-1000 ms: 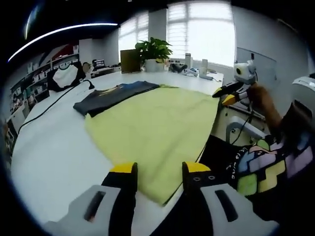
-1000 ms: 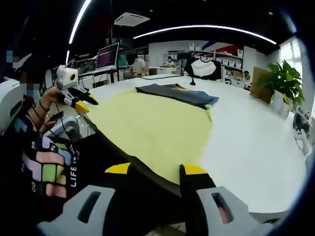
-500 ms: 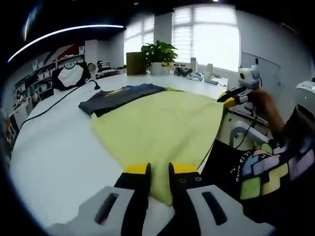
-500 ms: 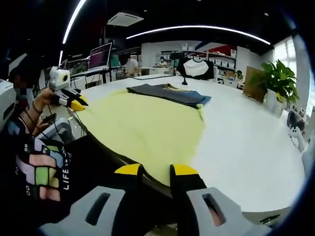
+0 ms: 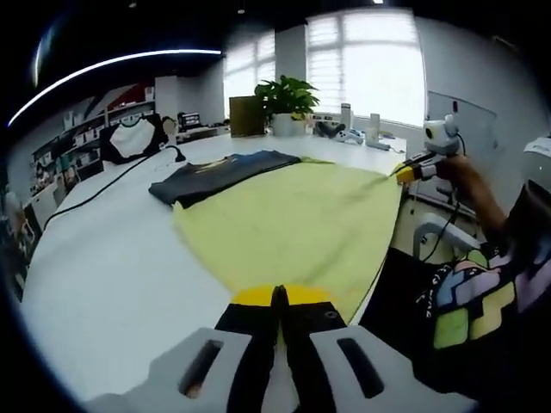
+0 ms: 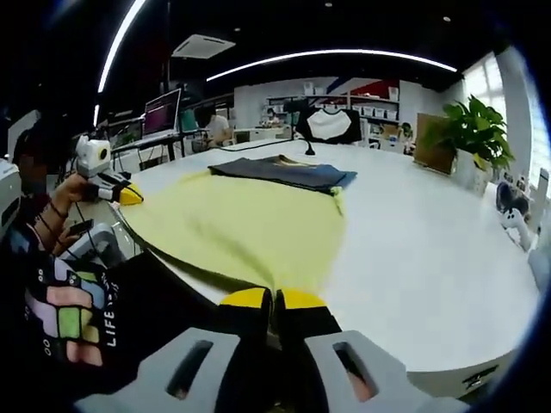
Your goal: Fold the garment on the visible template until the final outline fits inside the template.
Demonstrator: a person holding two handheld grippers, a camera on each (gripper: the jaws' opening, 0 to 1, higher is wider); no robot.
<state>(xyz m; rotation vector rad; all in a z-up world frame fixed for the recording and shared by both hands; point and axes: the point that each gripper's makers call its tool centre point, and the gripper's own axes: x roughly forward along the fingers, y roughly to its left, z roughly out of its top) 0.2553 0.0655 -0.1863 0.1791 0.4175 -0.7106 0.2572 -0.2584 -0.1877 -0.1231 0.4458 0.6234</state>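
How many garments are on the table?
2: a yellow garment at the near edge, pinched by both grippers, and a dark folded one just beyond it. Others may be hidden.

Yellow garment gripped at two corners

The right gripper (image 6: 274, 298) is closed on the yellow garment (image 6: 237, 228); the left gripper (image 6: 129, 196) is seen at its far corner.

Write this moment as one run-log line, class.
left gripper: shut on yellow garment corner | right gripper: shut on opposite corner | dark garment: beyond, flat | fold: not yet made
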